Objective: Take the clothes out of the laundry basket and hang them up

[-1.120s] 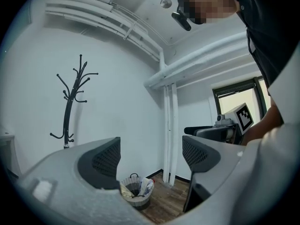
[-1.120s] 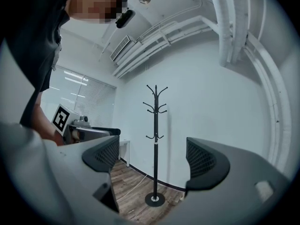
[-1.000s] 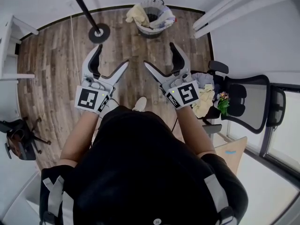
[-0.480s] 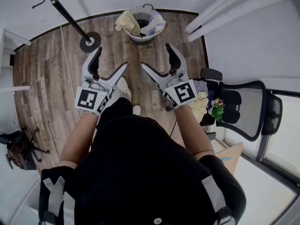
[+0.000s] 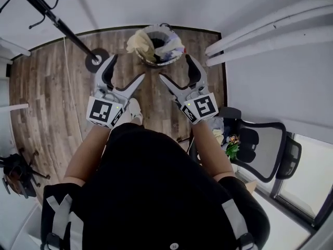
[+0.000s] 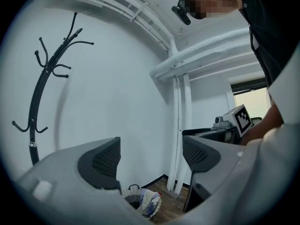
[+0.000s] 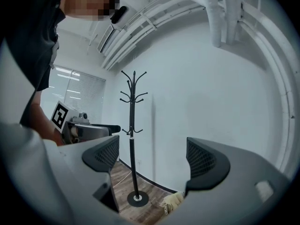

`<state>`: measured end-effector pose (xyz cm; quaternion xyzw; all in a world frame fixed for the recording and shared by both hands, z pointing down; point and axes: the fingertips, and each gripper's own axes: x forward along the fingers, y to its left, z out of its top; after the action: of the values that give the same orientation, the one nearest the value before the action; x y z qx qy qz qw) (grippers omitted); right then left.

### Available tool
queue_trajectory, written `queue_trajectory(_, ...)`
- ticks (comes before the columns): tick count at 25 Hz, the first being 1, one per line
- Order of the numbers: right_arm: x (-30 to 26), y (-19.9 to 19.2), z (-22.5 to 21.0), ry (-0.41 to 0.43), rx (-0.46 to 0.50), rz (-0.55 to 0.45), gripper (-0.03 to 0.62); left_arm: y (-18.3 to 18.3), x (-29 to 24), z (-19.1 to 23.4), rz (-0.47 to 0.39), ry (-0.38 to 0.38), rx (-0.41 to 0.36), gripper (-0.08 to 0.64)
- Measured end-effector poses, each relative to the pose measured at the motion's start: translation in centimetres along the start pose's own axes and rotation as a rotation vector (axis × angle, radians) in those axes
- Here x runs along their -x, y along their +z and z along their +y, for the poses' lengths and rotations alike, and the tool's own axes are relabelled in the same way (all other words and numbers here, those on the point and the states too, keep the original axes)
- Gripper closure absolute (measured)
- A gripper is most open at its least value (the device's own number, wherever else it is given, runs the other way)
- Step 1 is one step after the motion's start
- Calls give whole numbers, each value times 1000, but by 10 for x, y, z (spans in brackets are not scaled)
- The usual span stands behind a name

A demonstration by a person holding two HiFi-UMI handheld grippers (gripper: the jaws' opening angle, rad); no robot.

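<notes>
The white laundry basket stands on the wood floor by the far wall. A yellow cloth hangs over its left rim and a patterned cloth lies at its right. My left gripper and right gripper are held level just short of the basket, both open and empty. In the left gripper view the basket shows low between the jaws of the left gripper. In the right gripper view the right gripper frames the black coat stand, with the yellow cloth below.
The coat stand's round base sits left of the basket, its pole leaning to the upper left. White pipes run along the wall at the right. A black office chair with things piled on its seat stands behind my right arm.
Both grippers have moved forward toward the basket, which now lies just beyond their tips. The coat stand base and chair have slid nearer. Both pairs of jaws kept their wide opening.
</notes>
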<state>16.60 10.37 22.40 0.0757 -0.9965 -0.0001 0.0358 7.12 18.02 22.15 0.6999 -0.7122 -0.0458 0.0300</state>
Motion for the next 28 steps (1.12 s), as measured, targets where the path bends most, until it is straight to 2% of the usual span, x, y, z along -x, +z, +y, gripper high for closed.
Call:
queue_trajectory(6, -56, -4, -45, -15, -25, 13, 156, 2, -52, 47, 4, -1, 2, 140)
queue_trajectory(11, -76, -13, -86, 18, -25, 41, 156, -3, -88, 68, 22, 38, -11, 140)
queue_trajectory(17, -108, -31, -164, 71, -58, 70, 156, -17, -145, 90, 28, 164, 15, 141)
queue_trajectory(25, -148, -48, -247, 255, -65, 100, 158, -29, -215, 92, 63, 349, 25, 141)
queue_trajectory(28, -165, -68, -270, 298, -66, 148, 158, -41, -229, 101, 83, 421, 39, 141)
